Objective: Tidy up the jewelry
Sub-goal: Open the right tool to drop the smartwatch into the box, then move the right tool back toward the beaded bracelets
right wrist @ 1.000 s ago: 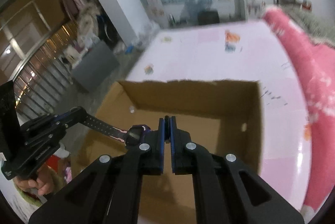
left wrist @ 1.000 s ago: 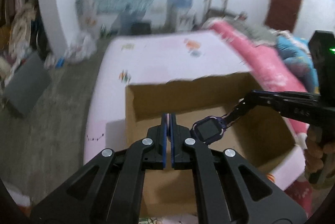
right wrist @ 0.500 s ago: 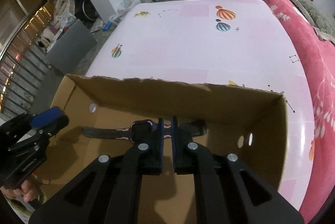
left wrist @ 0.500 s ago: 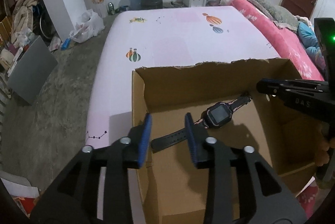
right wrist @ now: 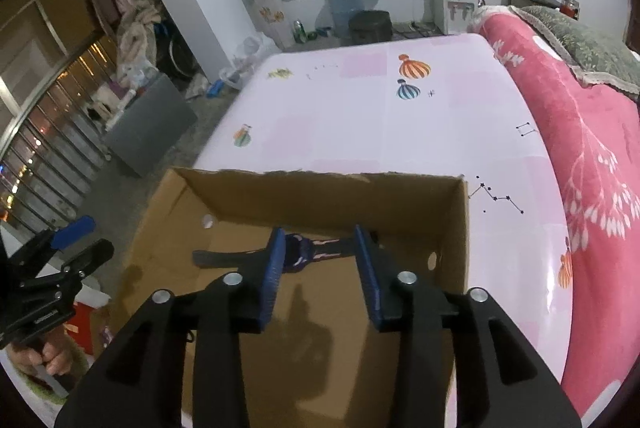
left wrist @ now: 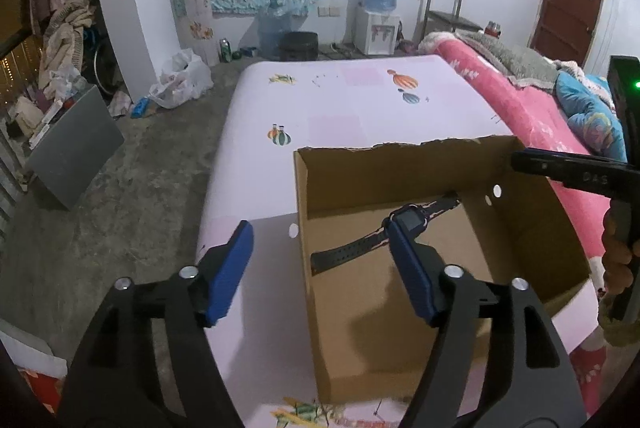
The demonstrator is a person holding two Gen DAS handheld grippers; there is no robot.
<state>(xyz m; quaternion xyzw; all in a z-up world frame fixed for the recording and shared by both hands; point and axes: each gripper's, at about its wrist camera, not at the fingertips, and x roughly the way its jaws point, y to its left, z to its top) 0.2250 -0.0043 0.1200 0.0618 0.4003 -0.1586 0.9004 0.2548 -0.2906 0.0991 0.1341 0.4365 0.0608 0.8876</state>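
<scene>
1. A pale pink table top with small balloon prints [left wrist: 360, 116] fills the middle of a cluttered room; a pink floral bedspread [right wrist: 592, 156] runs along its 3 o'clock side.
2. An open brown cardboard box [left wrist: 400, 164] stands on the near part of the table, its far edge torn and ragged.
3. A black smartwatch with a dark strap [left wrist: 352, 252] lies flat on the box floor, towards the far wall.
4. The left gripper [left wrist: 320, 268] has just been spreading its jaws and they stand wide; its blue pads [left wrist: 228, 268] straddle the box's left wall and grip nothing.
5. The right gripper [right wrist: 320, 264] has also just been parting its jaws, to about half width; the watch lies beyond the tips, untouched, and nothing is held.
6. In the right wrist view the watch face is half hidden behind the left pad.
7. At 3 o'clock in the left wrist view, the right gripper is cut off by the frame edge.
</scene>
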